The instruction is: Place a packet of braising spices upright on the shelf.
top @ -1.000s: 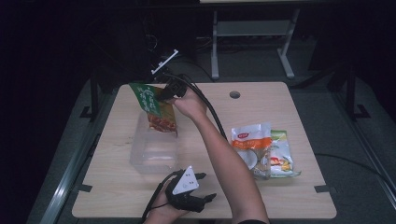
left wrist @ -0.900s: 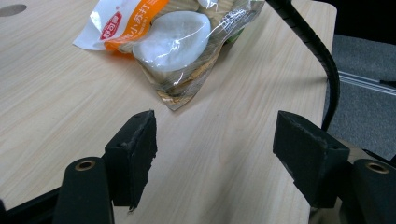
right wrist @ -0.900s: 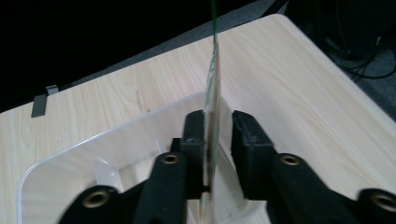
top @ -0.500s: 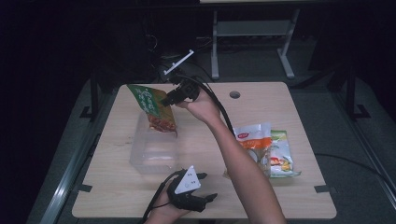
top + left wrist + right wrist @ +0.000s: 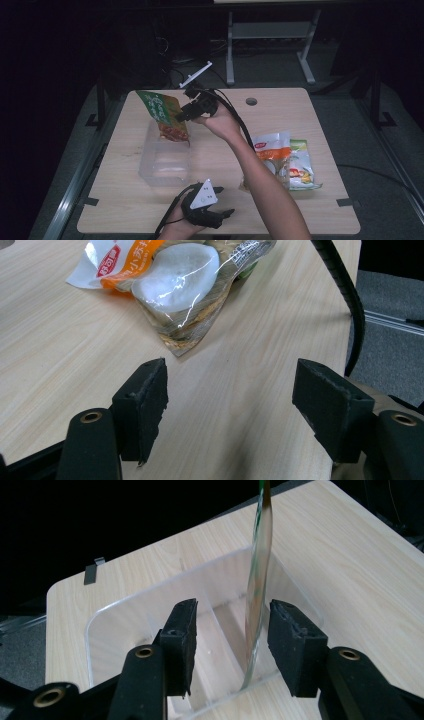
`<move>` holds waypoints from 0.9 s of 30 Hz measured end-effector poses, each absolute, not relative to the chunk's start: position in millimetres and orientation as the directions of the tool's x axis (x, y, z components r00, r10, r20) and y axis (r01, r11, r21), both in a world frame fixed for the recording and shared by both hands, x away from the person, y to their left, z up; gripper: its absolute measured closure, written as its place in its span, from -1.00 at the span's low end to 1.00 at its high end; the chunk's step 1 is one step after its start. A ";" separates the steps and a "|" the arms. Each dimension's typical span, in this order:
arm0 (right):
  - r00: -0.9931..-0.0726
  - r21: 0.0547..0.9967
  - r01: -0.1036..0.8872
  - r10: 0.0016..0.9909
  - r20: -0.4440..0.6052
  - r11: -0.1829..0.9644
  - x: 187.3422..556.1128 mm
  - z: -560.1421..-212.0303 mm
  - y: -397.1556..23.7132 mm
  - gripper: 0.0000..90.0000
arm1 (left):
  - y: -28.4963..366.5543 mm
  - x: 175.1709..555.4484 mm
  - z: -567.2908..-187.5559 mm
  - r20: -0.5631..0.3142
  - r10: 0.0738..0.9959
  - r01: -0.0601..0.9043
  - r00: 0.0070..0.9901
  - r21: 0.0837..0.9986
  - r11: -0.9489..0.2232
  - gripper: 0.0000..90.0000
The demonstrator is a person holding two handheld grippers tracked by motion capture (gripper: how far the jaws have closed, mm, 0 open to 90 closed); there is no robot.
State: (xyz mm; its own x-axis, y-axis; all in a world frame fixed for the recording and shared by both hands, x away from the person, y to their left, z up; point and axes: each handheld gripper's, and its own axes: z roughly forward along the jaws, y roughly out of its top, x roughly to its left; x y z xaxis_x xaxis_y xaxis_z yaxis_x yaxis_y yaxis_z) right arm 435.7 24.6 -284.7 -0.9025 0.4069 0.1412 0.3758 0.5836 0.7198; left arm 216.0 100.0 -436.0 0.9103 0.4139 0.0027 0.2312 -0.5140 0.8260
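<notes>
- glossy green-and-orange snack bag (image 5: 164, 116) stands on edge in a clear plastic box (image 5: 165, 165), lower end inside, top leaning over the far rim
- right tongs (image 5: 230, 645) have just been opening; bag between the pads, loose
- left tongs (image 5: 230, 405) wide open, empty, low over bare wood-grain desk (image 5: 320, 210) near the front edge
- two shiny snack packets (image 5: 282, 160) lie flat on the right

Table (image 5: 310, 200): pale wood grain, light beige, centre of the high view. Bin (image 5: 165, 165): clear, colourless plastic, left of centre. Snack packet (image 5: 165, 114) above the bin, upper left: green top with pale print, orange-red lower half. Packets at right: one (image 5: 272, 150) white with a red logo and orange band, clear window showing a white piece; one (image 5: 302, 167) green and yellow. Left gripper (image 5: 210, 215), bottom centre: black jaws, grey three-cornered plate. Right gripper (image 5: 187, 111): black, black cable.
</notes>
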 end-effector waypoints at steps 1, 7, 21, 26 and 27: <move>-0.898 0.717 0.389 0.413 0.155 0.579 434.3 -284.9 23.4 0.19 | 100.0 216.3 -436.0 0.007 0.412 0.227 0.911 0.826 -0.515 -0.34; -0.889 0.707 0.409 0.428 0.164 0.577 428.6 -289.1 2.2 0.15 | 100.3 219.9 -436.6 0.012 0.415 0.225 0.910 0.826 -0.517 -0.34; -0.863 0.691 0.456 0.467 0.191 0.561 412.2 -302.6 -45.1 0.08 | 98.7 224.1 -437.2 -0.004 0.425 0.240 0.905 0.830 -0.504 -0.34; -0.835 0.683 0.501 0.504 0.220 0.532 405.0 -309.8 -67.8 0.06 | 97.2 227.8 -436.9 -0.015 0.428 0.246 0.904 0.836 -0.491 -0.34; -0.832 0.681 0.506 0.508 0.223 0.530 404.4 -311.4 -72.4 0.06 | 97.3 228.6 -436.5 -0.017 0.429 0.248 0.903 0.836 -0.489 -0.34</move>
